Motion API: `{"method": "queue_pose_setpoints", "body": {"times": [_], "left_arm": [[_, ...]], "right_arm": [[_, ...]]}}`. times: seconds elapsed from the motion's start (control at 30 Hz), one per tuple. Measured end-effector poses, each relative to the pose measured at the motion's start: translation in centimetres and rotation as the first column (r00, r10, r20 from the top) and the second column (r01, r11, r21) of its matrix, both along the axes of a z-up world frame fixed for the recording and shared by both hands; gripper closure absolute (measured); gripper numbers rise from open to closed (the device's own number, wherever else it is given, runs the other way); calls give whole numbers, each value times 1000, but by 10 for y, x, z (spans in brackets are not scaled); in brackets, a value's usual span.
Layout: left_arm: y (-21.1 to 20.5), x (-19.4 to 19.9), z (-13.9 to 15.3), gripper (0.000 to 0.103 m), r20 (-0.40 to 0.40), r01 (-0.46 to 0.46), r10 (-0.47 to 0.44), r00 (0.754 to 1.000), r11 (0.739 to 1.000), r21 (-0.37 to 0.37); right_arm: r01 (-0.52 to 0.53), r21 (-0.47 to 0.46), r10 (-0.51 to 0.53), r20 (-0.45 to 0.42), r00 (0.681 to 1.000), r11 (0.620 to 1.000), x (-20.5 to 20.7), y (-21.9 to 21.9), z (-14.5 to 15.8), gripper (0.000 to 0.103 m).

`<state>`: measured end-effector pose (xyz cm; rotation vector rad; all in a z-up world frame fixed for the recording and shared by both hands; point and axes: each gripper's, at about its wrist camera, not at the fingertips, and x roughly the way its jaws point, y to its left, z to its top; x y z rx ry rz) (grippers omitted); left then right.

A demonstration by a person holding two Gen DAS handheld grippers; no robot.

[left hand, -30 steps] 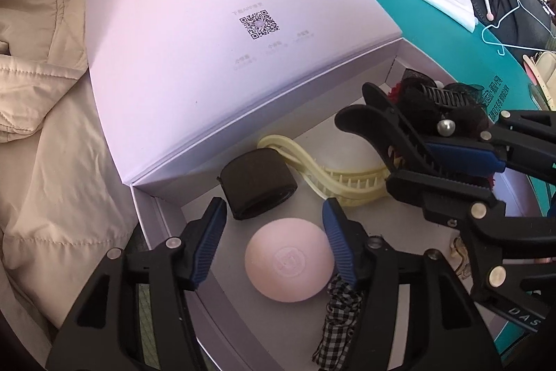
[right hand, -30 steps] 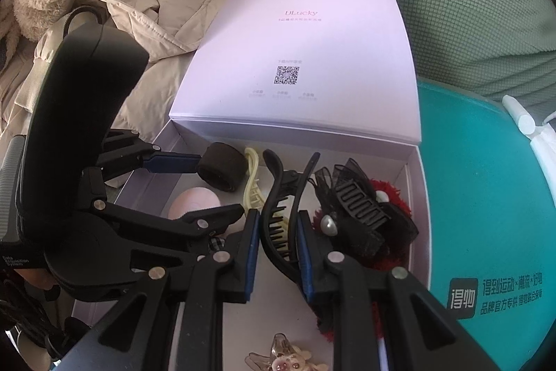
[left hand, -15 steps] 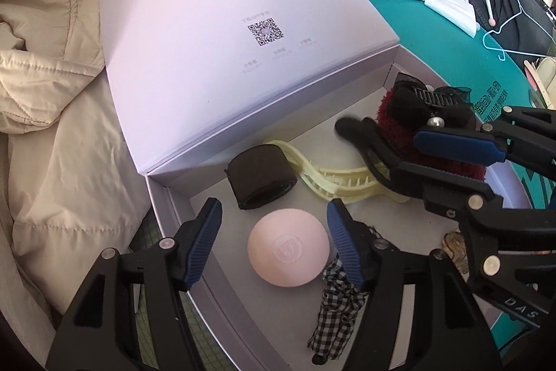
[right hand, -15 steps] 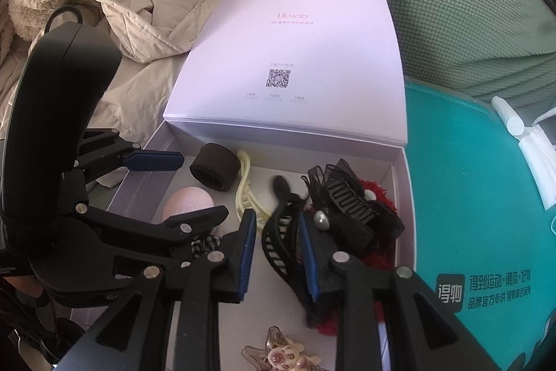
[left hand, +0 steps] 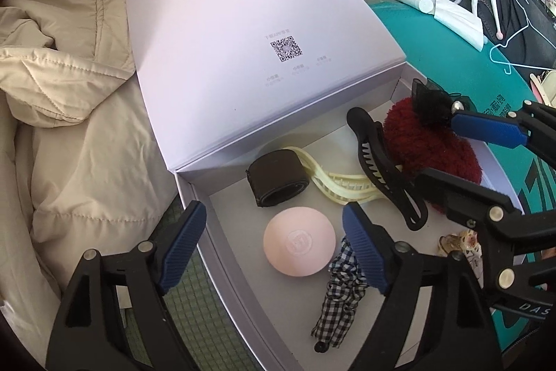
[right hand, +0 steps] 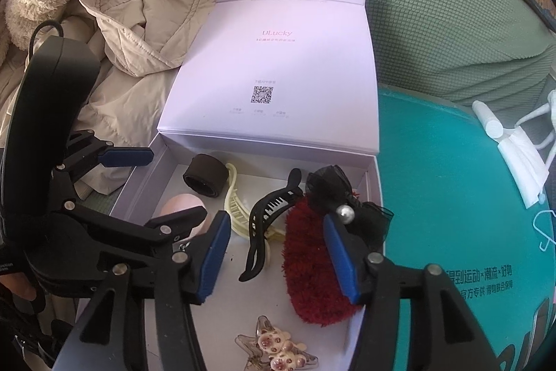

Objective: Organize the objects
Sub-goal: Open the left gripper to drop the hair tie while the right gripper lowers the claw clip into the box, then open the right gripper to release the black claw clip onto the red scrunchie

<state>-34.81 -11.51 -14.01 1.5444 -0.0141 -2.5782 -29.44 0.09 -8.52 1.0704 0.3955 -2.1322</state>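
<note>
Over the white box (left hand: 222, 270), our left gripper (left hand: 274, 246) gapes wide, empty, above the pink puck (left hand: 299, 246). Our right gripper (right hand: 276, 252), also spread empty, straddles the black claw clip (right hand: 267, 225); its finger hides part of the red scrunchie (right hand: 309, 270).

A round teal table (right hand: 451, 197) fills the right of the right wrist frame, printed with white lettering at its lower right. The open lilac box (right hand: 370, 183) rests on its left part, lid (right hand: 278, 65) folded back toward a cream padded jacket (right hand: 139, 33) at upper left. On the table's far right edge lie a white tube (right hand: 488, 120) and folded white cloth (right hand: 521, 159). In the left wrist frame, a pale wire hanger (left hand: 514, 40) sits at upper right.
</note>
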Motion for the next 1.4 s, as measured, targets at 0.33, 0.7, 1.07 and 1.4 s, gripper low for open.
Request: {"method": "queue_pose_setpoints", "body": {"times": [0.33,0.7,1.07,1.4], "left_arm": [[-2,17,20,22,-27,-32,32,999,999,11],[-9,58,78,13,-72,-66,69,995,997,43],[11,94,138,9,-141,-38,36,989,999,-11],[35,135,162,9,-182,-43,37,983,999,-26]], "right_arm": [[34,-8,-34,-18,999,999,8,18,12,47],[56,-30,-58,-69,996,998,24,39,50,46],[76,-53,-82,-113,990,996,45,63,90,42],[100,-60,-109,-155,982,993,81,89,112,40]]}}
